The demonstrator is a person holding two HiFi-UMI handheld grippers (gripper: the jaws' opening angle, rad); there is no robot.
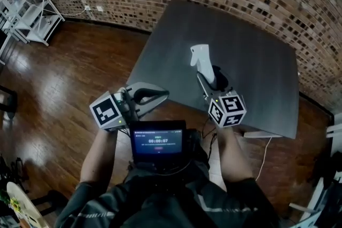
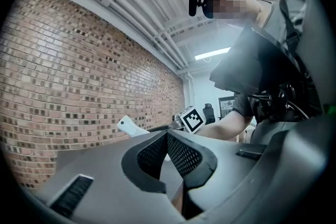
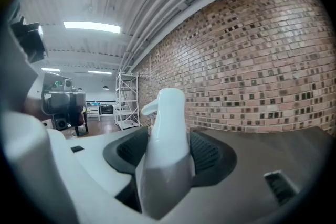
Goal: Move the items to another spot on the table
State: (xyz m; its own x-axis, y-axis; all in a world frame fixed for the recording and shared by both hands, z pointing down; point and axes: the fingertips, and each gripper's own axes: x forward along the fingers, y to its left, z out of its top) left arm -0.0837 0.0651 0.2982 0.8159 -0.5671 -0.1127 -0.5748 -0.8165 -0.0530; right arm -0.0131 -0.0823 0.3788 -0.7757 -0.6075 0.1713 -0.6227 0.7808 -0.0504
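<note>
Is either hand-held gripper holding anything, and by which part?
Right hand-held gripper clamps the white plastic piece by its lower half; left hand-held gripper holds nothing.

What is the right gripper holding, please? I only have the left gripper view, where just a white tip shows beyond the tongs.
Observer: The right gripper is shut on a tall white curved item, with its tongs pressing on both sides.
Operator: Thank you. Where is that over the table?
Observer: In the head view it is toward the middle of the table, well inside the edges.
Operator: And where does my left gripper sit?
Observer: The head view shows the left gripper by the table's near left corner, apart from the item.
</note>
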